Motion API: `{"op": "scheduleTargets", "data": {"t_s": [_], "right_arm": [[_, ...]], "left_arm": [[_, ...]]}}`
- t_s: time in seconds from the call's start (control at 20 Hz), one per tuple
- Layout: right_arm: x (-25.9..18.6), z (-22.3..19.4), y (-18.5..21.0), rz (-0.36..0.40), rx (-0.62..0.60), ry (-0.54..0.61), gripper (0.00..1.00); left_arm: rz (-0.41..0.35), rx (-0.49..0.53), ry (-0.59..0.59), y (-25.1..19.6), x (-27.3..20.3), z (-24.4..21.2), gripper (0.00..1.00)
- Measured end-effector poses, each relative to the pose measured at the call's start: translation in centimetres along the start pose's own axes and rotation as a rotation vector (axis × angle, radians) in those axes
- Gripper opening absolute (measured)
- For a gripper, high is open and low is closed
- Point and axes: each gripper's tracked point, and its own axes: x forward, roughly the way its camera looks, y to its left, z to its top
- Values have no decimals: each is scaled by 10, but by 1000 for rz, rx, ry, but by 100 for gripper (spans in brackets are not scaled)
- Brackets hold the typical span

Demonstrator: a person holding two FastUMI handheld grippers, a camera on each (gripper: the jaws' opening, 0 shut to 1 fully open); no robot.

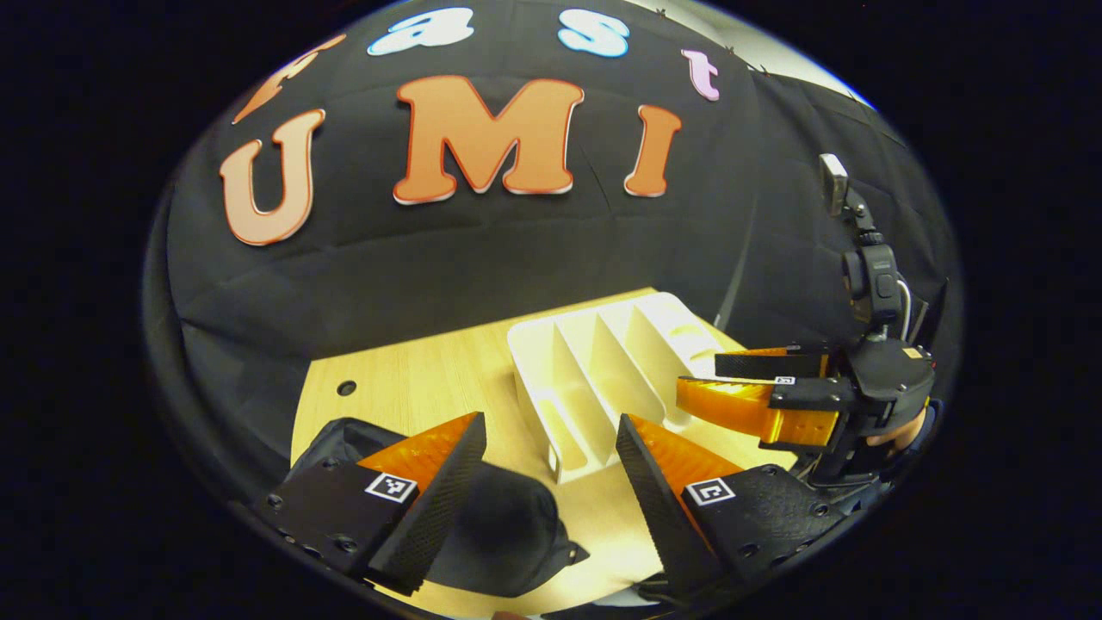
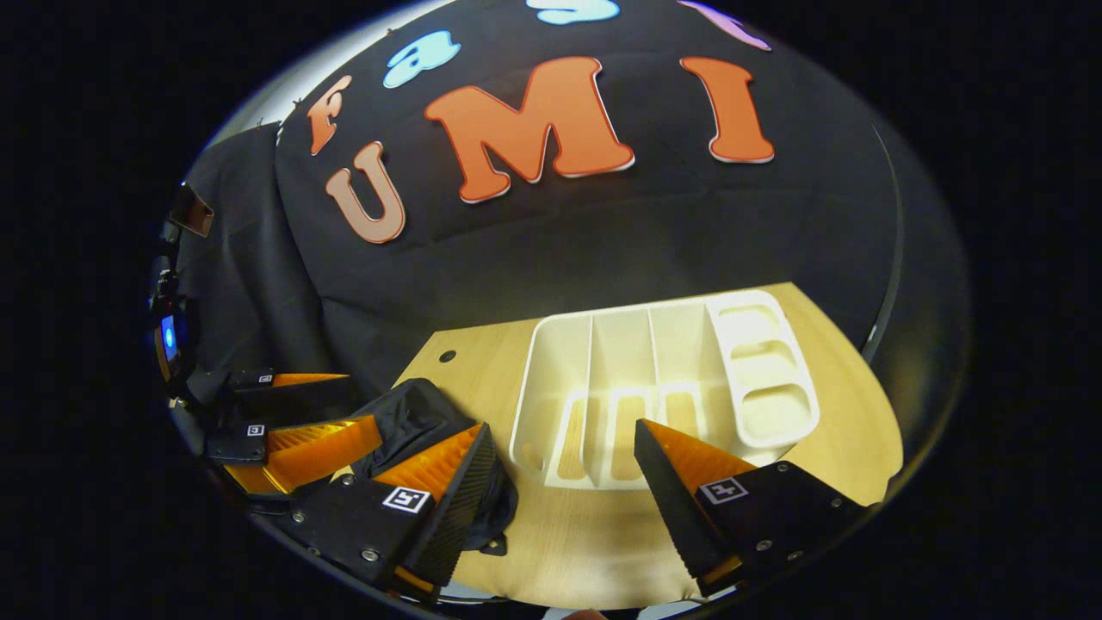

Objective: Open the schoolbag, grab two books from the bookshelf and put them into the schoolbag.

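A: Lighting? Booth dim overall. Overhead light falls on the table [image 1: 413,379] and white bookshelf [image 2: 663,379]; bright glare inside its slots.

B: Shadows? Schoolbag [image 1: 508,534] nearly featureless black.

A: Sharpness? Centre crisp. Strong fisheye bending at the rims, table edge curved, slight softness near the borders.
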Motion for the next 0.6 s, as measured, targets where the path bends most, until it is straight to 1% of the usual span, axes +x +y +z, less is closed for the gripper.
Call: {"op": "scheduleTargets", "data": {"t_s": [0.15, 0.3, 0.35, 0.5, 0.6], "right_arm": [[-27, 35, -15, -13, -78, -99, 97], [-50, 65, -25, -21, -173, -196, 97], [-60, 72, -29, -31, -199, -224, 97], [-81, 82, -38, -19, -254, -279, 97], [-86, 88, -39, -19, -277, -305, 97]], "left_arm": [[78, -13, -133, -21, -10, 28, 98], [127, -52, -263, -43, -23, 56, 97], [144, -63, -296, -50, -24, 64, 97], [218, -76, -386, -62, -37, 82, 97], [238, -106, -447, -64, -48, 89, 97]]}}
